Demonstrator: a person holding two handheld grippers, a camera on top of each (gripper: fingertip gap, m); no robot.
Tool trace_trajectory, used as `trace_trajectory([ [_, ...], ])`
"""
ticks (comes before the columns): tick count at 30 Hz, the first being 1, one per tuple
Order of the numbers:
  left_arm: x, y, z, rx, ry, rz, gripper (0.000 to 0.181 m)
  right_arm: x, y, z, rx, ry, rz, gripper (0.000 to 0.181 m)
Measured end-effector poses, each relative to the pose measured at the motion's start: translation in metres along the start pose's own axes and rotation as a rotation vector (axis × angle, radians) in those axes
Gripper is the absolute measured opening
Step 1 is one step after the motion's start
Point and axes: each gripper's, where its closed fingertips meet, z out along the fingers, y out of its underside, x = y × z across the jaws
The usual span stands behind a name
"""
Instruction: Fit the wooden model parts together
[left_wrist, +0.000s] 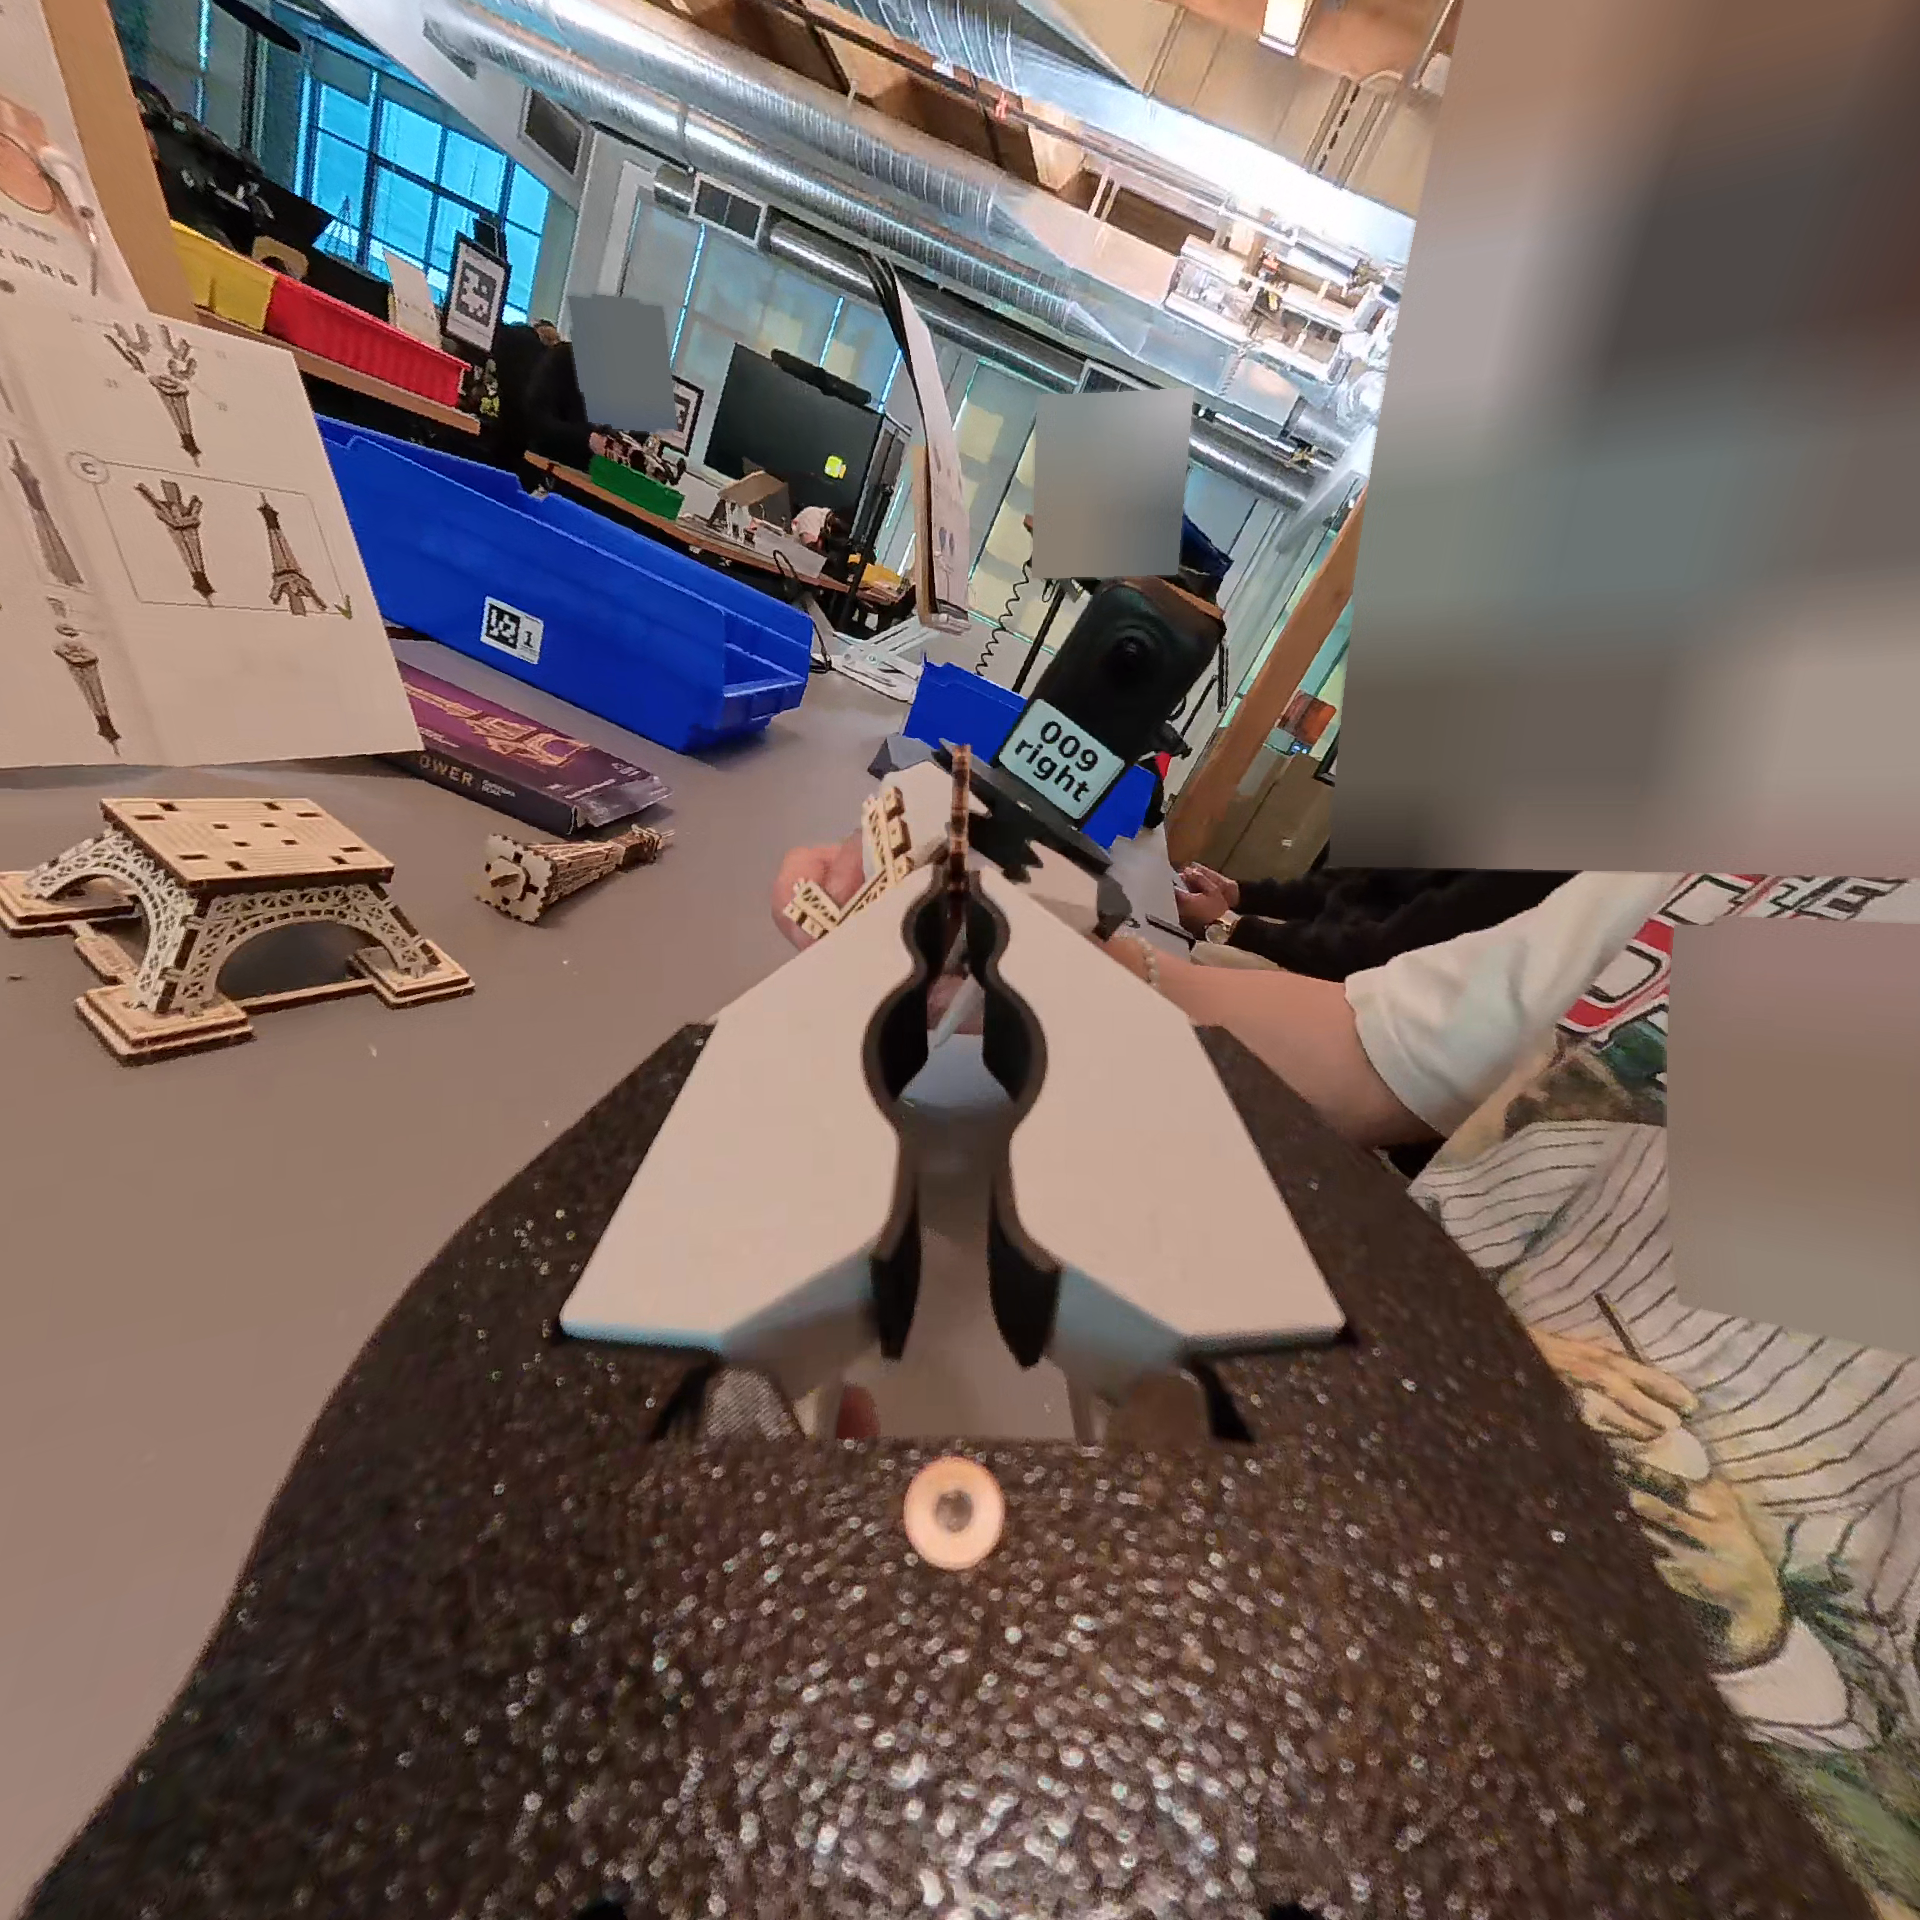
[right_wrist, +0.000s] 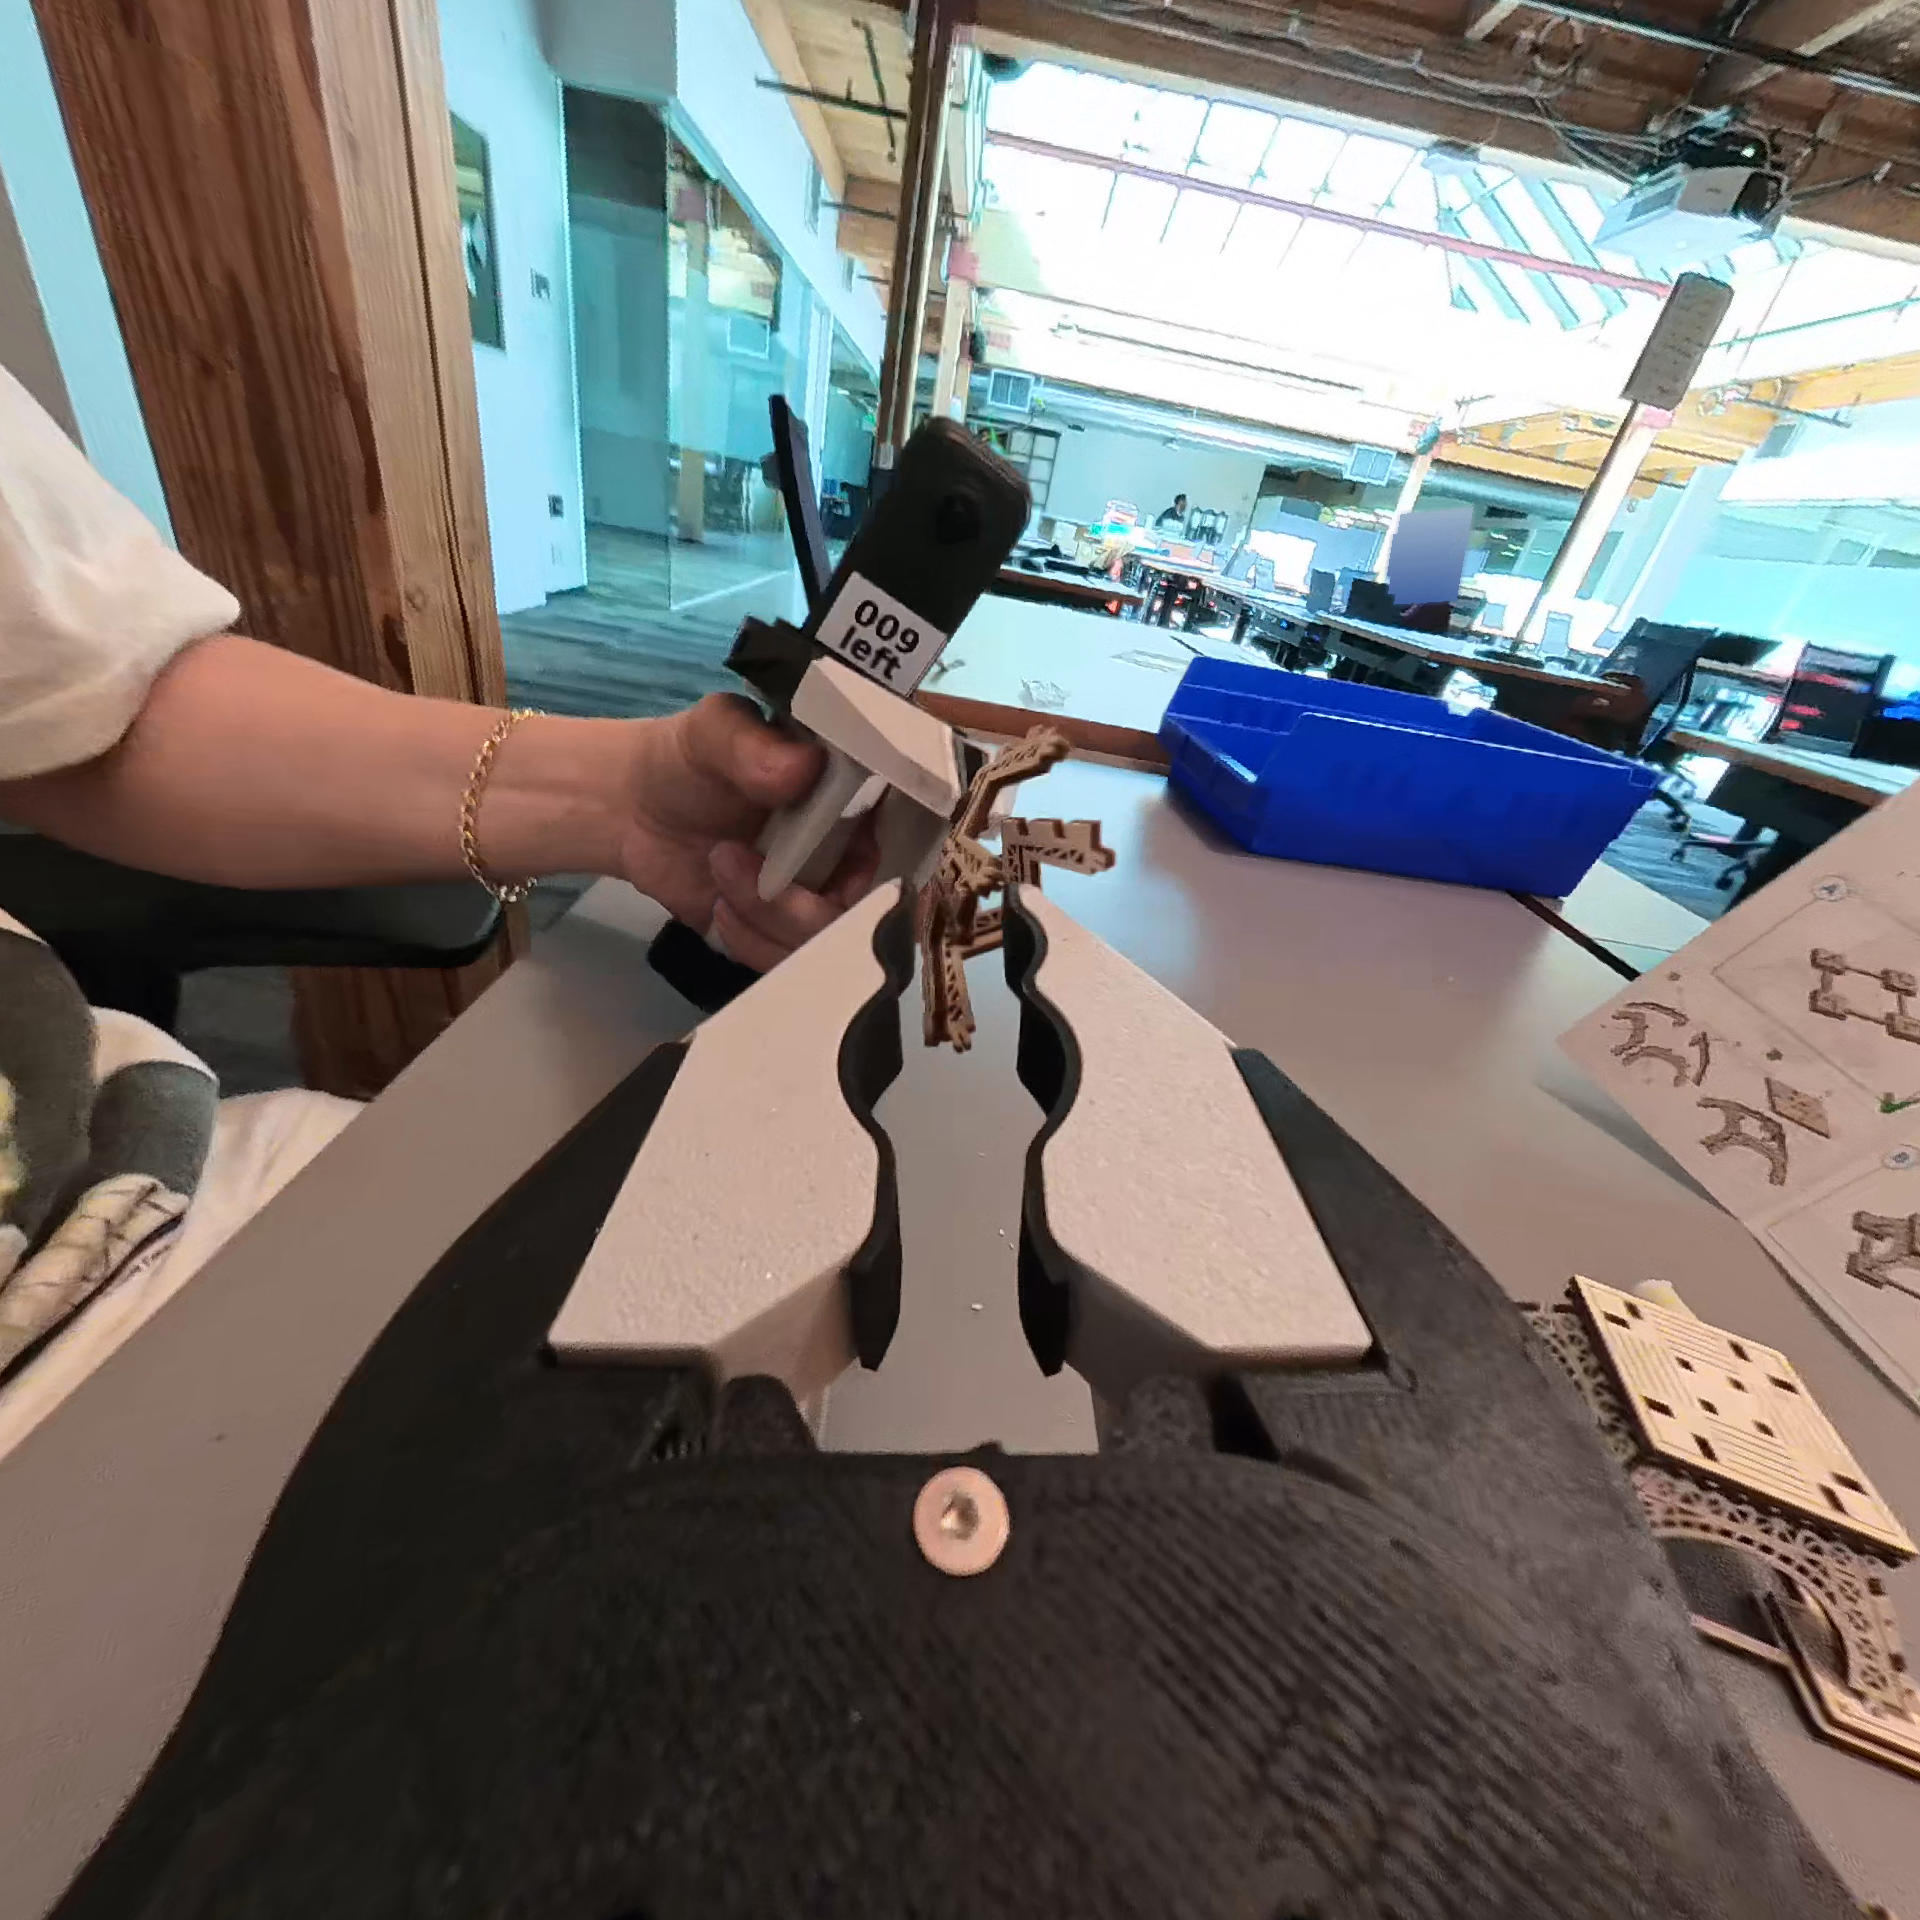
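Note:
My left gripper (left_wrist: 958, 883) is shut on a thin wooden lattice part (left_wrist: 958, 805), seen edge-on above its tips. My right gripper (right_wrist: 961, 896) is shut on a second lattice part (right_wrist: 951, 977), which hangs down between its fingers. In the right wrist view the left gripper (right_wrist: 920, 821) comes in from the left, and its part (right_wrist: 1013, 769) crosses mine at the tips. In the left wrist view the right gripper (left_wrist: 940, 790) faces me with its pale part (left_wrist: 883, 847). Both are held above the grey table (left_wrist: 312, 1195).
The wooden tower base (left_wrist: 223, 904) stands at the left, also in the right wrist view (right_wrist: 1745, 1455). A tower top section (left_wrist: 571, 862) lies beside it. An instruction sheet (left_wrist: 177, 520), a purple box (left_wrist: 520, 748) and blue bins (left_wrist: 582, 603) sit behind. The grippers are tip to tip, or close to it.

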Motion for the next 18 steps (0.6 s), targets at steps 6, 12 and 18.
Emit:
trace_trajectory([
  [6, -0.001, -0.001, 0.003, 0.018, 0.012, -0.036, 0.000, -0.001, 0.006, 0.001, -0.045, -0.001, -0.034, 0.006],
  [12, -0.002, 0.001, 0.005, 0.010, 0.006, -0.041, 0.000, 0.000, 0.006, 0.001, -0.039, 0.011, -0.033, 0.008],
  [18, 0.000, 0.006, 0.005, -0.028, 0.013, -0.030, 0.002, -0.002, 0.011, 0.001, -0.086, -0.007, -0.077, 0.000],
])
